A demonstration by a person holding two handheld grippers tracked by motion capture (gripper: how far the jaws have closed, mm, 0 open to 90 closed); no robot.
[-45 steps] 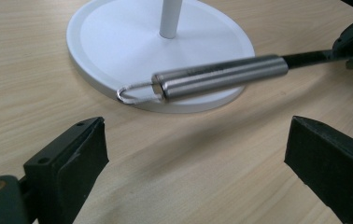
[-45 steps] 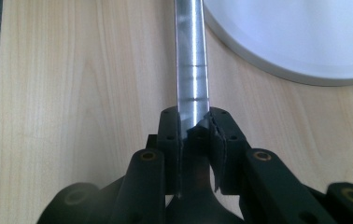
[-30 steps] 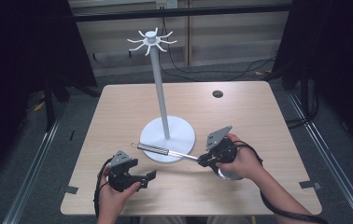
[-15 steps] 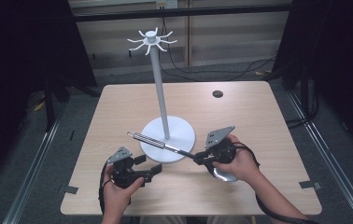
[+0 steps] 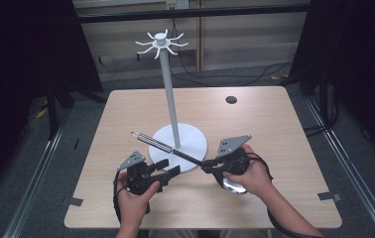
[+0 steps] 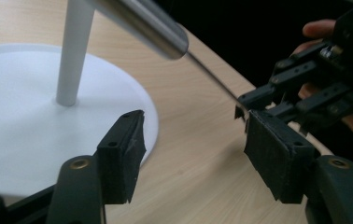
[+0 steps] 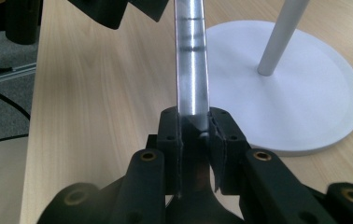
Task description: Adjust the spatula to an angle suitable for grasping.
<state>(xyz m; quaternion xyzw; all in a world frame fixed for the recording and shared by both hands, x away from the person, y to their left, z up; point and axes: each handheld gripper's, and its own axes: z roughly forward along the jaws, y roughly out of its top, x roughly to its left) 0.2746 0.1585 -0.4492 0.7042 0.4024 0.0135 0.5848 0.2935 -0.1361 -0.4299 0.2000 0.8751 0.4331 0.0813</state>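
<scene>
A long utensil with a silver handle (image 5: 153, 143) slants over the white stand's round base (image 5: 195, 141), its free end pointing up and left. My right gripper (image 5: 206, 167) is shut on its lower end; the right gripper view shows the handle (image 7: 192, 60) rising from the closed jaws of my right gripper (image 7: 195, 126). A shiny rounded part (image 5: 232, 187) shows under the right hand. My left gripper (image 5: 169, 168) stands open just below the handle, beside the base rim. In the left gripper view my left gripper (image 6: 193, 140) holds nothing; the handle (image 6: 151, 23) passes above it toward the right gripper (image 6: 242, 109).
The stand's thin white pole (image 5: 170, 94) rises from the base to a ring of hooks (image 5: 160, 42) at the top. A small dark disc (image 5: 231, 99) lies at the table's far right. Black cables trail behind the table.
The right gripper has lifted the utensil, so the handle's free end has risen and swung farther from me. The left gripper has moved forward and right, up to the base rim under the handle.
</scene>
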